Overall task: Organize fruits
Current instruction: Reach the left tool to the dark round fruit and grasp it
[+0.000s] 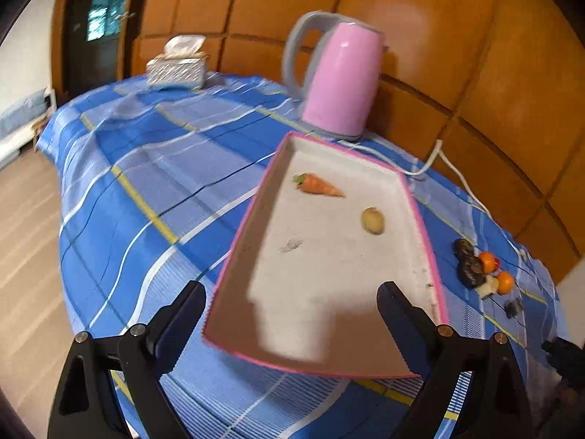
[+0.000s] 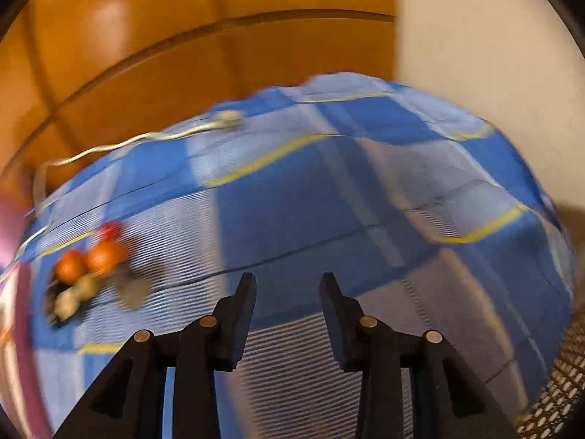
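Note:
A pink-rimmed tray [image 1: 426,234] lies on the blue checked tablecloth, holding a toy carrot [image 1: 319,184] and a small potato [image 1: 373,220]. My left gripper [image 1: 292,294] is open and empty above the tray's near end. Right of the tray lies a cluster of small fruits: two orange ones [image 1: 505,281], dark pieces [image 1: 470,267] and a pale piece. In the blurred right wrist view the same cluster [image 2: 87,259] lies at the left. My right gripper [image 2: 288,285] is open and empty over bare cloth, to the right of the cluster.
A pink electric kettle [image 1: 340,80] stands behind the tray, its white cord [image 1: 457,175] trailing right along the wooden wall. A tissue box [image 1: 177,67] sits at the table's far left corner. The table edge drops to wooden floor at left.

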`<state>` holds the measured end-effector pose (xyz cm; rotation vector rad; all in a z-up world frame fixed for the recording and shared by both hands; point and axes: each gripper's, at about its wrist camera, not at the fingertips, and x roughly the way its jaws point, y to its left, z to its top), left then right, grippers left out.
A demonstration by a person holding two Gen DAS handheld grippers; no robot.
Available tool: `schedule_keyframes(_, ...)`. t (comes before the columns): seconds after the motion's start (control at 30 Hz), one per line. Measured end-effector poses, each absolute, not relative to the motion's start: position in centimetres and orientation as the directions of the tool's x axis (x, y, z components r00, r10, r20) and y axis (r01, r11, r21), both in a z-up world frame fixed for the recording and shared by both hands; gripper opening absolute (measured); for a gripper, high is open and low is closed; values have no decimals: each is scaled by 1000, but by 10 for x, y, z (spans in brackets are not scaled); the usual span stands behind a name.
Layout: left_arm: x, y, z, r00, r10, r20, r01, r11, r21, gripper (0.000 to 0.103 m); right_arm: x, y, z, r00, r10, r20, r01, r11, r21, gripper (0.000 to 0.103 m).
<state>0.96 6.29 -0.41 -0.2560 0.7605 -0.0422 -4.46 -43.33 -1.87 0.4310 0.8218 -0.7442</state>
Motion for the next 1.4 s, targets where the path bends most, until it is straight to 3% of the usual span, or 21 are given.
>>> schedule_keyframes(0.2, 15, 27, 21, 716, -245, -654, 133, 967, -216, 95, -56, -454, -43, 340, -515, -787, 829, 560, -8, 41)
schedule_keyframes(0.23, 17, 20, 24, 711, -262, -652, 162, 964, -211, 95, -57, -452, -42, 347, -538, -768, 828, 560, -18, 49)
schedule_keyframes(0.4, 30, -28, 40, 661, -360, -658, 322, 929, -185, 94, -55, -449, -46, 364, -534, -763, 817, 577, -14, 71)
schedule_keyframes(0.43, 31, -37, 41, 650, -370, -664, 346, 922, -175, 90, -52, -448, -47, 366, -531, -764, 812, 584, -17, 74)
schedule_keyframes(0.63, 55, -92, 38, 523, -458, -719, 471, 858, -204, 72, -49, -447, -49, 368, -531, -763, 808, 588, -19, 77)
schedule_keyframes(0.67, 60, -98, 36, 498, -469, -730, 479, 850, -219, 65, -49, -447, -49, 368, -531, -763, 808, 589, -20, 77)
schedule_keyframes(0.83, 91, -129, 18, 394, -475, -787, 470, 840, -272, 50, -47, -448, -50, 368, -533, -762, 806, 591, -24, 78)
schedule_keyframes(1.4, 159, -183, -38, 292, -412, -863, 340, 888, -309, 58, -47, -448, -50, 367, -535, -761, 806, 592, -27, 79)
